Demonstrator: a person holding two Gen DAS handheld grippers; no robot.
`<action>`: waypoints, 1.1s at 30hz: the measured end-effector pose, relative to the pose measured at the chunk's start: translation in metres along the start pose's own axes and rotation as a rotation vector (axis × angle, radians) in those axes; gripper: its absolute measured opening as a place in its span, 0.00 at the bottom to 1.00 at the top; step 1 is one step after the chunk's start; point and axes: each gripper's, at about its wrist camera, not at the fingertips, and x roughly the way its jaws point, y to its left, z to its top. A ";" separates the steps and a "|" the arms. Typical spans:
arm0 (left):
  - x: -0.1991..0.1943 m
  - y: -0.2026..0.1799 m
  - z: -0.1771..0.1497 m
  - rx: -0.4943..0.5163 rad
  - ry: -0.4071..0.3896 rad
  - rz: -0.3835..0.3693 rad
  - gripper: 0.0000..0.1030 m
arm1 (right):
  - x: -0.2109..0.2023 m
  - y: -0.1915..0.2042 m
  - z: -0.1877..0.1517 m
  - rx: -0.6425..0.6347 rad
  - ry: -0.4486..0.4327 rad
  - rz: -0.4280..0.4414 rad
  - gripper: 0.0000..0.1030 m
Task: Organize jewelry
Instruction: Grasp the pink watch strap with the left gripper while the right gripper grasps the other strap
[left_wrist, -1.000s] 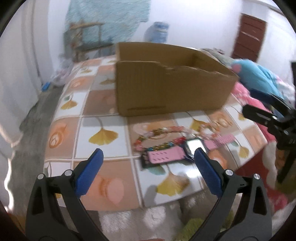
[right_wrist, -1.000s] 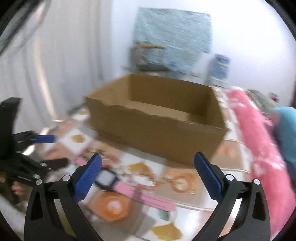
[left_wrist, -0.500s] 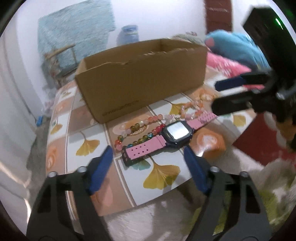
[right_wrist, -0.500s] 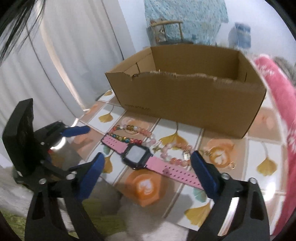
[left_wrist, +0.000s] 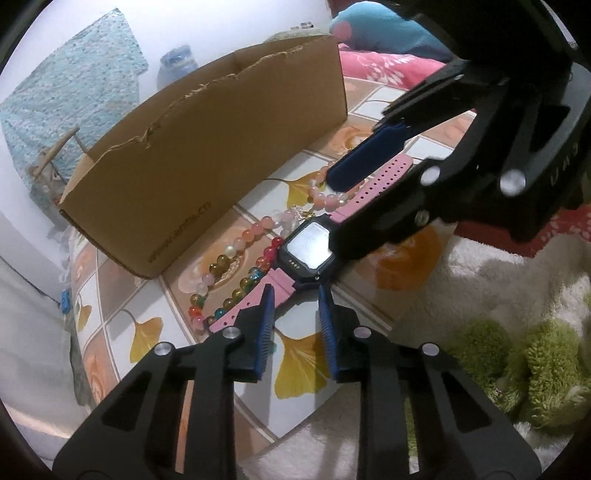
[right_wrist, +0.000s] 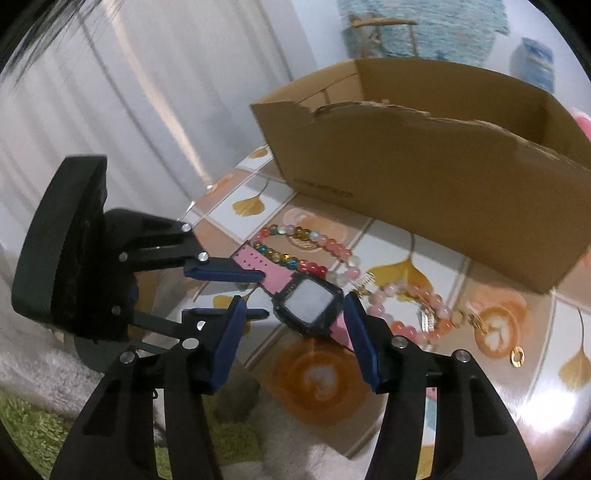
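**Two hand-held grippers closed in on a pink watch**

A tiled counter printed with yellow ginkgo leaves carried an open cardboard box with a torn front rim. In front of the box lay a pink-strapped digital watch, face up, partly across a loop of coloured bead bracelets.

The left hand-held gripper pointed down at one strap end, its jaws closing around the strap, blue pads not visibly pressing it. The right hand-held gripper straddled the watch case, jaws closing but still clear of it. A small gold ring lay apart on the tiles.
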 end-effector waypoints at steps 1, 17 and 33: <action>0.000 0.000 0.000 0.001 0.001 0.001 0.23 | 0.002 0.000 0.001 -0.012 0.006 0.001 0.52; -0.012 0.004 -0.018 -0.095 0.012 0.018 0.23 | 0.024 0.030 0.006 -0.585 0.175 -0.102 0.52; -0.015 -0.002 -0.029 -0.139 -0.037 -0.008 0.23 | 0.039 0.035 0.005 -0.658 0.256 -0.174 0.39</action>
